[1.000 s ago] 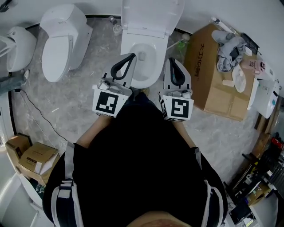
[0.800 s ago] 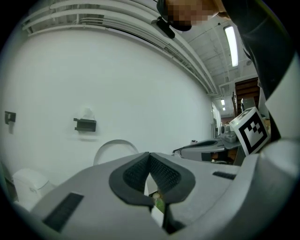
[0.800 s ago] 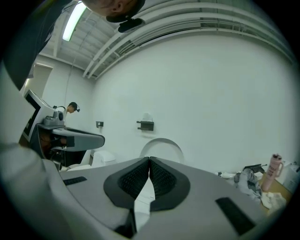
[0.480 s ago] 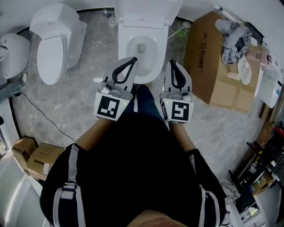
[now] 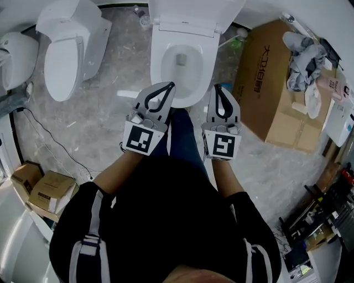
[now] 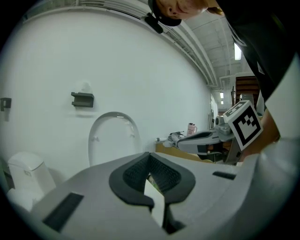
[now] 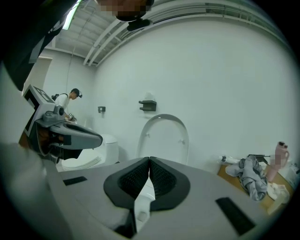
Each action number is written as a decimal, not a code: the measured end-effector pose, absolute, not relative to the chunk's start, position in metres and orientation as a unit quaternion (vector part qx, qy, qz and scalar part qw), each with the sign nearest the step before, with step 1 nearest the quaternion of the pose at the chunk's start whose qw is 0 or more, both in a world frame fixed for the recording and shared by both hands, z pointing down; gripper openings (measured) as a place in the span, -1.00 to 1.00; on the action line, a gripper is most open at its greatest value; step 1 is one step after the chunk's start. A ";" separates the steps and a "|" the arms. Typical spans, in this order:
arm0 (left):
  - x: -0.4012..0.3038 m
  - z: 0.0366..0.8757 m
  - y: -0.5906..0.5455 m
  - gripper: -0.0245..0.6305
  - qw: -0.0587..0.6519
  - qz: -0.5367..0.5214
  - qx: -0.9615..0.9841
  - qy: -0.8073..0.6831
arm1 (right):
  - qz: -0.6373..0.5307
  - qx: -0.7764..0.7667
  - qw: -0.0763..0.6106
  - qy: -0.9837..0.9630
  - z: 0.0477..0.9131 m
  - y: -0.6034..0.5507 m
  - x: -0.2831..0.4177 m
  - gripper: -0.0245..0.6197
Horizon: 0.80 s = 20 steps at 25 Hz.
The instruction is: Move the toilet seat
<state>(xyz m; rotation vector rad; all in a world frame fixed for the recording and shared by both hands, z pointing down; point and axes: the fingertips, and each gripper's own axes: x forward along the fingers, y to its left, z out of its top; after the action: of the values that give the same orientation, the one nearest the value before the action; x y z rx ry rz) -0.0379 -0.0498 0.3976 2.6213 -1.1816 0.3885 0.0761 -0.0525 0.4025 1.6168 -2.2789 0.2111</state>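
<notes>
A white toilet [image 5: 180, 91] stands straight ahead with its bowl open. Its seat and lid [image 5: 194, 14] are raised against the wall, seen upright as a white arch [image 6: 114, 136] in the left gripper view and as the same seat [image 7: 163, 138] in the right gripper view. My left gripper [image 5: 170, 84] is shut and empty, its tips over the bowl's front left rim. My right gripper [image 5: 218, 87] is shut and empty too, just off the bowl's front right edge. Neither touches the seat.
A second white toilet [image 5: 69, 47] with its lid down stands to the left. A large cardboard box [image 5: 279, 94] with cloths and bottles on top sits to the right. Small boxes [image 5: 41, 190] and a black cable [image 5: 55, 143] lie on the grey floor at left.
Both grippers have come down side by side and now sit lower in front of the bowl. They stay shut. The seat has not moved.
</notes>
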 end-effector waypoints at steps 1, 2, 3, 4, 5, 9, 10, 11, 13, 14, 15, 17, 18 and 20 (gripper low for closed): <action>-0.039 0.404 -0.049 -0.90 0.123 0.133 0.896 -0.404 | 0.075 0.563 0.179 -0.803 0.410 -0.051 0.075 -0.85; -0.040 0.410 -0.049 -0.90 0.127 0.134 0.896 -0.404 | 0.076 0.561 0.182 -0.804 0.417 -0.050 0.073 -0.85; -0.042 0.417 -0.048 -0.90 0.131 0.136 0.895 -0.404 | 0.077 0.560 0.182 -0.804 0.424 -0.049 0.072 -0.85; -0.043 0.423 -0.048 -0.90 0.136 0.138 0.894 -0.404 | 0.082 0.559 0.186 -0.804 0.432 -0.048 0.071 -0.85; -0.045 0.430 -0.048 -0.90 0.143 0.141 0.892 -0.405 | 0.089 0.555 0.196 -0.803 0.440 -0.046 0.070 -0.85; -0.054 0.454 -0.054 -0.90 0.154 0.152 0.884 -0.415 | 0.102 0.546 0.219 -0.802 0.467 -0.044 0.070 -0.85; -0.056 0.460 -0.055 -0.90 0.153 0.155 0.882 -0.418 | 0.103 0.545 0.222 -0.802 0.473 -0.044 0.071 -0.85; -0.057 0.466 -0.056 -0.90 0.154 0.158 0.881 -0.419 | 0.103 0.543 0.226 -0.802 0.480 -0.043 0.072 -0.85; -0.058 0.481 -0.056 -0.90 0.158 0.163 0.878 -0.421 | 0.106 0.540 0.236 -0.801 0.495 -0.042 0.075 -0.85; -0.060 0.488 -0.055 -0.90 0.162 0.165 0.877 -0.421 | 0.109 0.539 0.241 -0.799 0.503 -0.042 0.075 -0.85; -0.061 0.496 -0.054 -0.90 0.168 0.168 0.875 -0.422 | 0.114 0.538 0.245 -0.798 0.511 -0.041 0.076 -0.85; -0.065 0.510 -0.052 -0.90 0.178 0.172 0.871 -0.425 | 0.123 0.537 0.250 -0.796 0.526 -0.039 0.076 -0.85; -0.067 0.516 -0.051 -0.90 0.181 0.173 0.869 -0.426 | 0.125 0.537 0.250 -0.796 0.532 -0.039 0.077 -0.85; -0.069 0.529 -0.047 -0.90 0.187 0.177 0.866 -0.428 | 0.127 0.532 0.253 -0.798 0.543 -0.038 0.077 -0.85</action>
<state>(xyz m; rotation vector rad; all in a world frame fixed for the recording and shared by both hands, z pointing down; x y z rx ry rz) -0.0686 -0.0465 0.5293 2.4381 -1.2052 0.4973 0.0772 -0.0375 0.5432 1.4463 -2.1693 0.3459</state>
